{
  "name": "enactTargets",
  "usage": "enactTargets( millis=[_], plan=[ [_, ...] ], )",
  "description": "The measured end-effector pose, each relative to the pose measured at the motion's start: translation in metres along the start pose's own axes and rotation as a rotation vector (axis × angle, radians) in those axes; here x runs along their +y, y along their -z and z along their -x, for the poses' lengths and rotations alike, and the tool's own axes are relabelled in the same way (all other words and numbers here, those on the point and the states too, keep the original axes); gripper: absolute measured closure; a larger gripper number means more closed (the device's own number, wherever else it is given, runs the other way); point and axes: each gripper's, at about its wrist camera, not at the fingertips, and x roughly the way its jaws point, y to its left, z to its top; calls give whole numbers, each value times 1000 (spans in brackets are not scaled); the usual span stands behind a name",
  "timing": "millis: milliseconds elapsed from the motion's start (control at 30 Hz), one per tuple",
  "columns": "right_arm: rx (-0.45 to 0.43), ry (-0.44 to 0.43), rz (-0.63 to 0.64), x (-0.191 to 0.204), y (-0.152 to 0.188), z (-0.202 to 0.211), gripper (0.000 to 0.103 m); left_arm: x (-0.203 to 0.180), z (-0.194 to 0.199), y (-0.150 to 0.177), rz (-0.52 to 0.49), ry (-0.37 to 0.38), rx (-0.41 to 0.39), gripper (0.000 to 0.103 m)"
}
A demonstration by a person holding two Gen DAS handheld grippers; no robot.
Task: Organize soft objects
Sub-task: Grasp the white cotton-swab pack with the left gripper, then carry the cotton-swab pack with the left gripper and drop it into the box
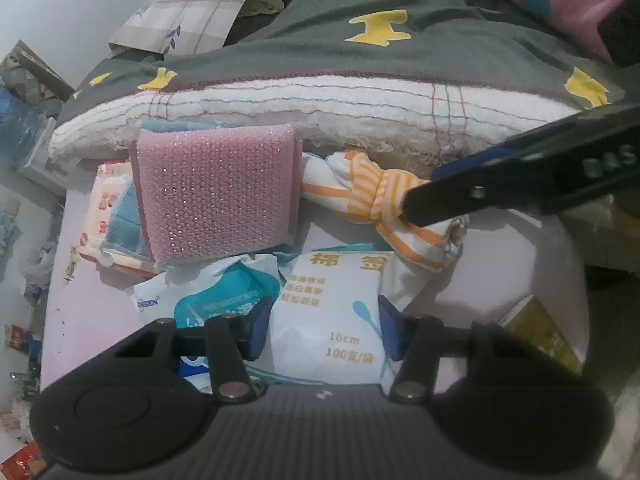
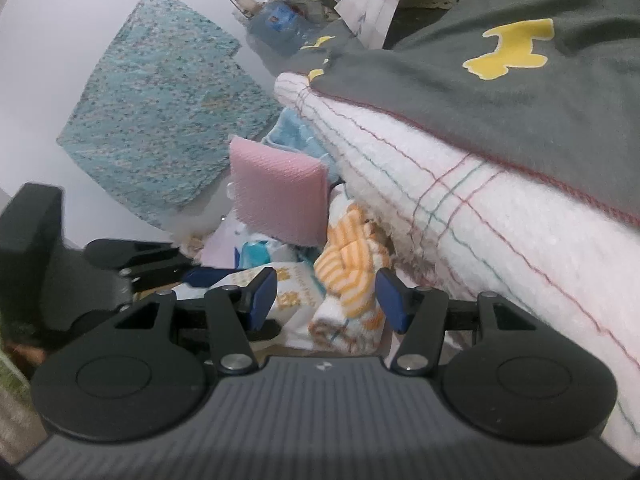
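- Left gripper [image 1: 320,330] is clamped on the white plastic cotton-swab packet [image 1: 332,312] lying on the pale pink tabletop [image 1: 500,264] — lift straight, gently.
- Right gripper [image 2: 326,300] straddles the orange-striped knotted cloth [image 2: 352,276], beside the folded white blanket [image 2: 480,208]; I cannot tell whether its pads press — seat deeper before lifting.

A pale pink table [image 1: 520,264] carries packets [image 1: 332,320], a pink sponge [image 1: 216,196] and a striped cloth [image 1: 384,200] near its far edge.

A plain pale wall [image 2: 80,20] fills the ten o'clock side, evenly and dimly lit; a teal speckled panel [image 2: 160,100] leans against it; a pale pink tabletop [image 1: 500,256] lies at the centre; grey bedding with yellow shapes [image 1: 400,52] is heaped at twelve o'clock.
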Motion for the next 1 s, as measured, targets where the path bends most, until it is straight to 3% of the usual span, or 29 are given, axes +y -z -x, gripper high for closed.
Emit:
enactTargets(
  millis=[233, 500, 767, 1000],
  plan=[
    [-26, 35, 13, 6, -8, -7, 48, -3, 22, -1, 6, -27, -36, 52],
    [-34, 52, -11, 6, -15, -10, 48, 4, 55, 9, 92, -54, -84, 52],
    [-21, 87, -5, 10, -13, -14, 48, 33, 89, 39, 286, -44, -135, 53],
    [15, 119, 32, 16, -12, -20, 48, 76, 139, 85, 546, -32, -242, 53]
  ],
)
